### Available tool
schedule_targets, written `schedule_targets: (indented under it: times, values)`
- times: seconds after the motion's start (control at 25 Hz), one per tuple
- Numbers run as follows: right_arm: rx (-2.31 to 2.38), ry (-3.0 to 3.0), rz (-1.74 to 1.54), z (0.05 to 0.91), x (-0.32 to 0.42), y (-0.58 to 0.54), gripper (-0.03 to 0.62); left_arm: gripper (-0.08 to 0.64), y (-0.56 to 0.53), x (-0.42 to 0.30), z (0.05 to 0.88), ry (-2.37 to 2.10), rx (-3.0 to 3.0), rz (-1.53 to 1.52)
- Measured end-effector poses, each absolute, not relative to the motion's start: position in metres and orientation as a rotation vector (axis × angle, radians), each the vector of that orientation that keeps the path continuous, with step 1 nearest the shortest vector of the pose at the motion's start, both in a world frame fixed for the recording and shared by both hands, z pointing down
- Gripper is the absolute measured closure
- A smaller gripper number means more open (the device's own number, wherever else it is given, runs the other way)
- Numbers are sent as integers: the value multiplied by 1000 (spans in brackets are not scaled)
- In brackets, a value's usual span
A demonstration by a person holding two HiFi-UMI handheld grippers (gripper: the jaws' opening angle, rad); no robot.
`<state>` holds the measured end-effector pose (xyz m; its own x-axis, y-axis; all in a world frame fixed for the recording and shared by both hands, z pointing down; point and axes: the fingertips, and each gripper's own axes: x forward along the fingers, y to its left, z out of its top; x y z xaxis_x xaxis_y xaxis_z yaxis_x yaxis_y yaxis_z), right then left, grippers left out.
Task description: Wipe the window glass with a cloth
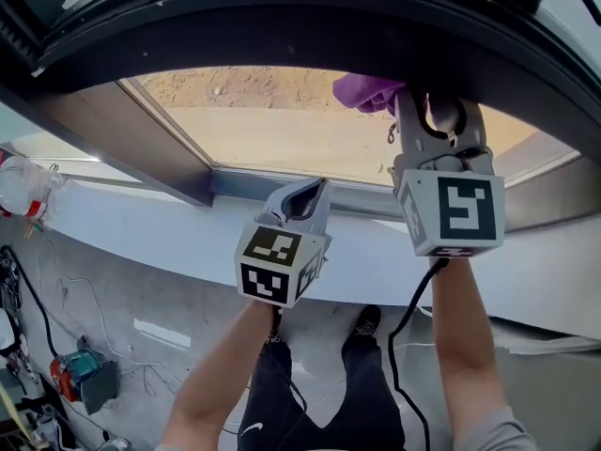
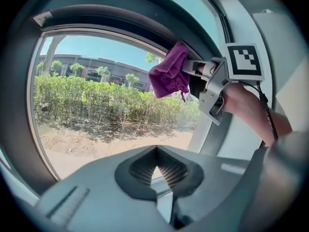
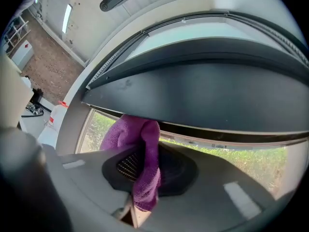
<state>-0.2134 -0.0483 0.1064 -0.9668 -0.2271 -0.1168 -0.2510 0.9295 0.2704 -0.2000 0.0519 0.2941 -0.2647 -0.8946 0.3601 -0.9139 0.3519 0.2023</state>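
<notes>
A purple cloth (image 1: 366, 92) is pinched in my right gripper (image 1: 406, 101), which is raised to the top of the window glass (image 1: 282, 130) just under the dark upper frame. From the left gripper view the cloth (image 2: 169, 74) bunches ahead of the right gripper (image 2: 190, 74) against the pane (image 2: 96, 95). In the right gripper view the cloth (image 3: 142, 163) hangs between the jaws, covering them. My left gripper (image 1: 310, 195) sits lower, near the sill, jaws closed with nothing in them (image 2: 157, 170).
A dark curved frame (image 1: 282, 26) arches over the window, with a dark mullion (image 1: 141, 144) at the left and a pale sill (image 1: 141, 219) below. A plastic bottle (image 1: 23, 188) stands at the sill's left end. Cables and a small device (image 1: 80, 374) lie on the floor.
</notes>
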Motion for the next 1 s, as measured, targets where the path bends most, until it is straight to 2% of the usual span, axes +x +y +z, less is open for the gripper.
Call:
schedule_targets:
  times: [0.24, 0.48, 1.0]
  values:
    - [-337, 3003, 477, 124, -215, -47, 511, 560, 59, -204, 306, -2216, 1543, 81]
    - [-338, 3096, 583, 184, -218, -46, 511, 560, 65, -202, 335, -2189, 1501, 97]
    - [-318, 3282, 536, 315, -218, -51, 511, 560, 68, -196, 400, -2119, 1445, 105]
